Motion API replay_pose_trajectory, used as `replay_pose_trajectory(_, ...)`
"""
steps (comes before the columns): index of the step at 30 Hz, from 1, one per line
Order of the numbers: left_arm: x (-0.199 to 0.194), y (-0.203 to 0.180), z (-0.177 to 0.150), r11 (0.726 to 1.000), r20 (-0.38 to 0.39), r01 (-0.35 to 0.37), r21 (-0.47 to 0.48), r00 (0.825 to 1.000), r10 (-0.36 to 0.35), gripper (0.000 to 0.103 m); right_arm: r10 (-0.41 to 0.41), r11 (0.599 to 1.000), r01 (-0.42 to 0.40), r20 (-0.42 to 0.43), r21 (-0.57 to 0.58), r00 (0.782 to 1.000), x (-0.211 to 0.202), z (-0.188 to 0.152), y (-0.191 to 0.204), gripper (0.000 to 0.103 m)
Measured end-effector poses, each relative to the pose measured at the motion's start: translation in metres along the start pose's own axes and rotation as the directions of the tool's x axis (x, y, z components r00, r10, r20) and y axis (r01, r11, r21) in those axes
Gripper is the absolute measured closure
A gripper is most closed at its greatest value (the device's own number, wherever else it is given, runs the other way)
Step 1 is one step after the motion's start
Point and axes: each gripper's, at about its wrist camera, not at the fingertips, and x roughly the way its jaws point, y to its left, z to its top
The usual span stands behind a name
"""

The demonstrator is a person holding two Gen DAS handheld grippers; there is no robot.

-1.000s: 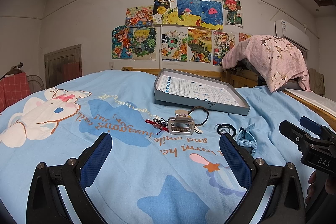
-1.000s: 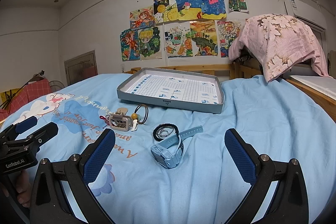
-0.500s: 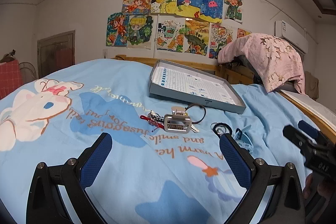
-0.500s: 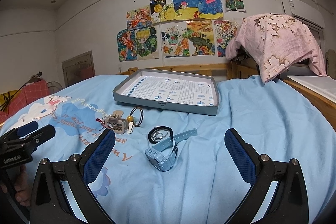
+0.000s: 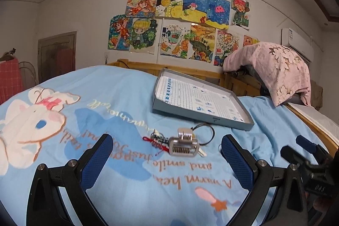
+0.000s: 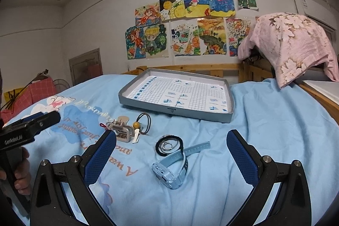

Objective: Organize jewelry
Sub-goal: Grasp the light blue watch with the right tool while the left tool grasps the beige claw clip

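Jewelry pile: silver metal hair clip [image 5: 184, 146] lying on the light blue cartoon-print bedsheet [image 6: 264, 141], touching a red beaded bracelet [image 5: 153, 140] and a black cord loop with yellow bead [image 6: 142, 123].
Watch: light blue plastic wristwatch [image 6: 172, 171] sitting on the sheet to the right of the clip, its strap overlapping a black braided hair tie [image 6: 168, 146] with a thin silver ring [image 6: 167, 145] lying inside it.
Tray: shallow grey rectangular tray with grid-paper lining [image 6: 175, 108] resting farther up the bed, holding nothing, apart from the jewelry.
Left gripper [image 5: 167, 159]: hovering wide open just short of the clip, gripping nothing.
Right gripper [image 6: 171, 159]: spreading wide around the watch area, holding nothing.
Background: children's colourful drawings [image 5: 180, 24] hanging on the wall; pink floral cloth [image 6: 290, 43] draping at right.
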Motion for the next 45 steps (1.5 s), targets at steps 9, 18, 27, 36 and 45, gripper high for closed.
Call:
replay_pose_trajectory(9, 0.069, -0.001, 0.003, 0.998, -0.138, 0.066, 0.017, 0.988, -0.063, 0.000, 0.029, 0.999, -0.032, -0.114, -0.020, 0.993, 0.029, -0.011, 0.006, 0.007)
replay_pose_trajectory(18, 0.103, -0.020, -0.014, 0.983, -0.207, 0.144, 0.117, 0.971, -0.117, 0.000, 0.023, 1.000, -0.026, -0.279, -0.008, 0.960, 0.059, -0.037, 0.006, 0.030)
replay_pose_trajectory(27, 0.137, -0.027, -0.020, 0.970, -0.267, 0.170, 0.173, 0.956, -0.120, 0.013, -0.001, 0.999, -0.019, -0.378, -0.050, 0.926, 0.094, -0.053, 0.011, 0.054)
replay_pose_trajectory(36, 0.156, -0.030, -0.034, 0.969, -0.323, 0.164, 0.187, 0.941, -0.097, 0.042, 0.015, 0.999, -0.033, -0.378, -0.040, 0.926, 0.096, -0.056, 0.012, 0.060)
replay_pose_trajectory(45, 0.146, -0.030, -0.037, 0.967, -0.291, 0.160, 0.196, 0.952, -0.099, 0.043, 0.025, 0.998, -0.041, -0.357, -0.037, 0.934, 0.092, -0.055, 0.012, 0.060)
